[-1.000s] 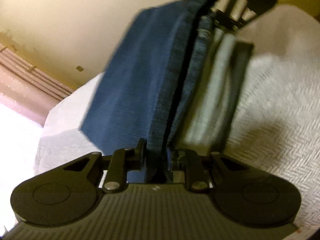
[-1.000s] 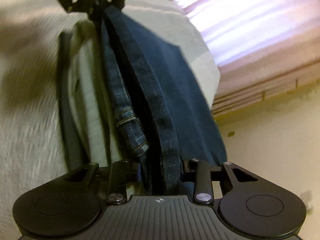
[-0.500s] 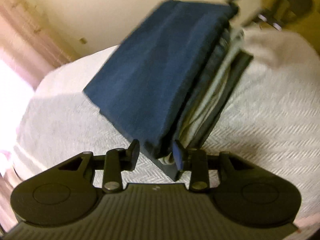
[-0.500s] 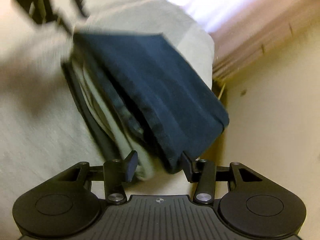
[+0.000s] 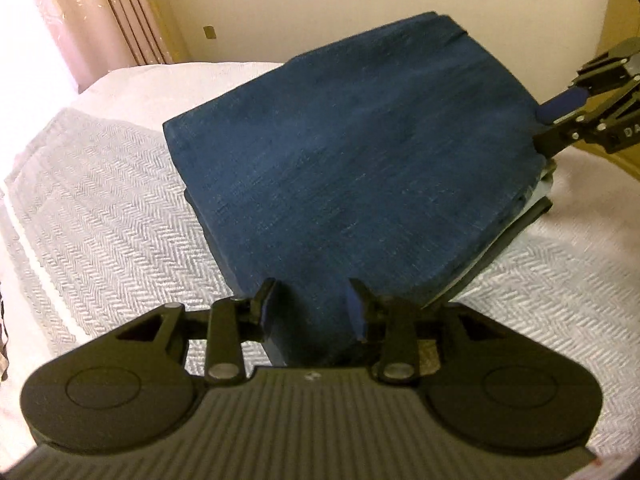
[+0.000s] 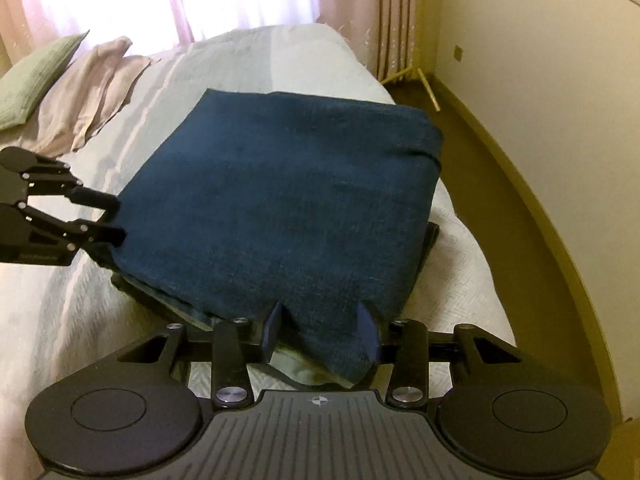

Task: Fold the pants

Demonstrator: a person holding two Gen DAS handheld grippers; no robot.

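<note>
Two grippers flank one folded pair of dark blue jeans (image 6: 288,200), which lies flat on a white herringbone bedspread (image 5: 104,216) near the bed's end. Left gripper (image 5: 312,308): jaws parted, denim corner lying between the fingers, not pinched. Right gripper (image 6: 320,328): jaws likewise spread, a bulge of the opposite edge sitting between them. A dark layer shows beneath the jeans' lower edge — what it is cannot be told. Bare bedspread lies open on the pillow (image 6: 36,76) side; the far fold sits close to the mattress edge above the floor (image 6: 532,200)
</note>
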